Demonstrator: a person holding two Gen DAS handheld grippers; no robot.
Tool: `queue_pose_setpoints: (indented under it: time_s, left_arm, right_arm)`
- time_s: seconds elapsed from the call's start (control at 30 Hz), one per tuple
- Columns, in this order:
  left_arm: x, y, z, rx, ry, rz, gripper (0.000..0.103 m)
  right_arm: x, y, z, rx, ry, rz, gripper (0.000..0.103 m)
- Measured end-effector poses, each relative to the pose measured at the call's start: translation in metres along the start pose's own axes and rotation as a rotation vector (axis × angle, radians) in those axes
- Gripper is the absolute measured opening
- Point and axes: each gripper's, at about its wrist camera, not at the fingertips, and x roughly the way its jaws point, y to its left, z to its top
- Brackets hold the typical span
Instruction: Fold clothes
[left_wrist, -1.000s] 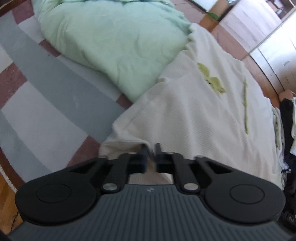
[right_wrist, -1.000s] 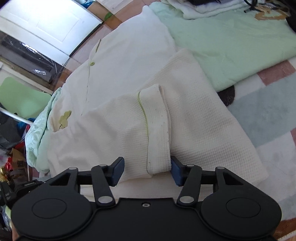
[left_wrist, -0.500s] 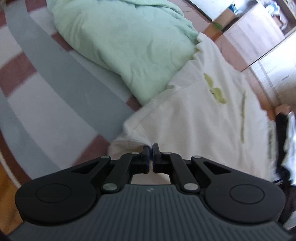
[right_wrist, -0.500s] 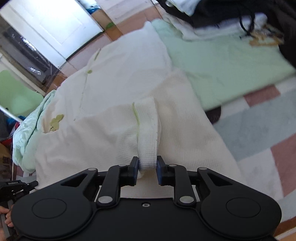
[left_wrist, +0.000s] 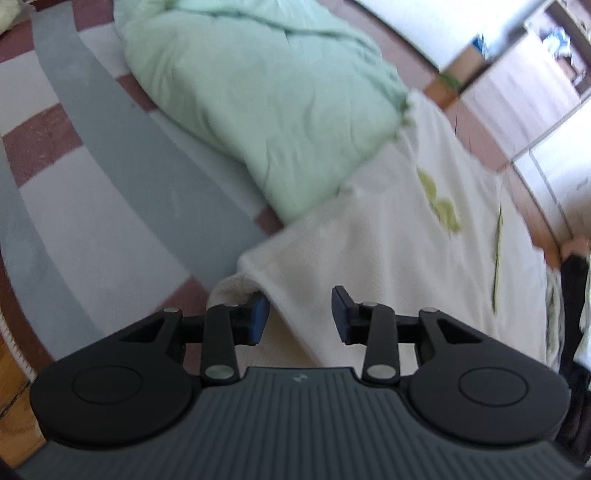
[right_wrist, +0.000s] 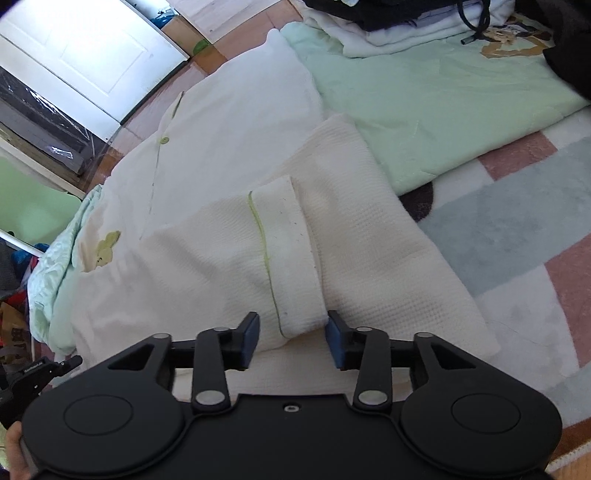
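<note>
A white waffle-knit garment (right_wrist: 221, 155) with green trim and a green button lies spread on the rug; it also shows in the left wrist view (left_wrist: 406, 251). Its sleeve is folded across the body, the cuff (right_wrist: 291, 258) pointing toward me. My right gripper (right_wrist: 291, 334) is open, its blue pads on either side of the cuff end. My left gripper (left_wrist: 300, 310) is open over the garment's near edge, with a fold of cloth lying between the fingers.
A pale green blanket (left_wrist: 266, 96) lies beside the garment on a striped grey, white and pink rug (left_wrist: 92, 177). Folded clothes and dark items (right_wrist: 424, 26) pile at the back. A white door (right_wrist: 85, 51) and wood floor are beyond.
Both grippers were shut on the cloth half a second ago, the right one on the cuff; both have now opened and let go. The left view has shifted right.
</note>
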Motion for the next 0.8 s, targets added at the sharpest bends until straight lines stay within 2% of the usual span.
queue_pose_setpoints:
  time_s: [0.03, 0.07, 0.1, 0.17, 0.23, 0.27, 0.3, 0.33, 0.4, 0.43, 0.5, 0.57, 0.63, 0.8]
  left_arm:
    - [0.001, 0.001, 0.002, -0.003, -0.004, -0.007, 0.033]
    - [0.002, 0.002, 0.003, -0.002, -0.01, -0.015, 0.021]
    - [0.0, 0.002, 0.004, 0.01, -0.024, -0.025, 0.002]
    - [-0.003, 0.001, 0.005, 0.031, -0.056, -0.042, 0.001]
    - [-0.017, 0.002, 0.007, 0.031, -0.132, -0.025, 0.001]
    - [-0.026, 0.005, 0.009, 0.023, -0.173, -0.019, 0.001]
    - [-0.034, 0.013, 0.011, -0.014, -0.203, -0.025, 0.001]
    - [-0.038, 0.026, 0.013, -0.083, -0.208, -0.036, 0.001]
    - [-0.042, 0.051, 0.014, -0.222, -0.21, -0.057, 0.001]
    - [-0.036, 0.063, 0.009, -0.301, -0.185, -0.064, 0.001]
    - [-0.024, 0.088, 0.0, -0.459, -0.136, -0.079, 0.001]
    - [-0.014, 0.106, -0.01, -0.58, -0.101, -0.1, 0.002]
    - [-0.016, 0.106, -0.009, -0.584, -0.104, -0.113, 0.002]
    - [-0.022, 0.092, 0.009, -0.457, -0.087, -0.066, 0.002]
  right_arm:
    - [0.001, 0.0, 0.001, 0.005, 0.001, 0.008, 0.053]
    - [0.002, 0.001, 0.003, 0.003, 0.004, 0.013, 0.055]
    - [0.004, 0.002, 0.004, 0.001, 0.007, 0.018, 0.058]
    - [0.006, 0.004, 0.004, -0.006, 0.002, 0.02, 0.059]
    - [0.008, 0.008, 0.004, -0.019, -0.011, 0.016, 0.056]
    - [0.007, 0.012, 0.005, -0.038, -0.013, 0.006, 0.046]
    - [0.005, 0.023, 0.005, -0.1, -0.001, -0.002, 0.016]
    - [0.004, 0.034, 0.005, -0.163, 0.011, -0.01, 0.016]
    - [-0.004, 0.062, -0.003, -0.32, -0.025, -0.017, 0.016]
    - [-0.007, 0.074, -0.007, -0.387, -0.044, -0.019, 0.016]
    - [0.0, 0.083, -0.013, -0.429, -0.019, -0.033, 0.016]
    - [0.011, 0.082, -0.018, -0.458, 0.013, -0.104, 0.016]
    - [0.019, 0.076, -0.024, -0.484, 0.037, -0.169, 0.016]
    - [0.009, 0.057, -0.02, -0.406, 0.041, -0.108, 0.023]
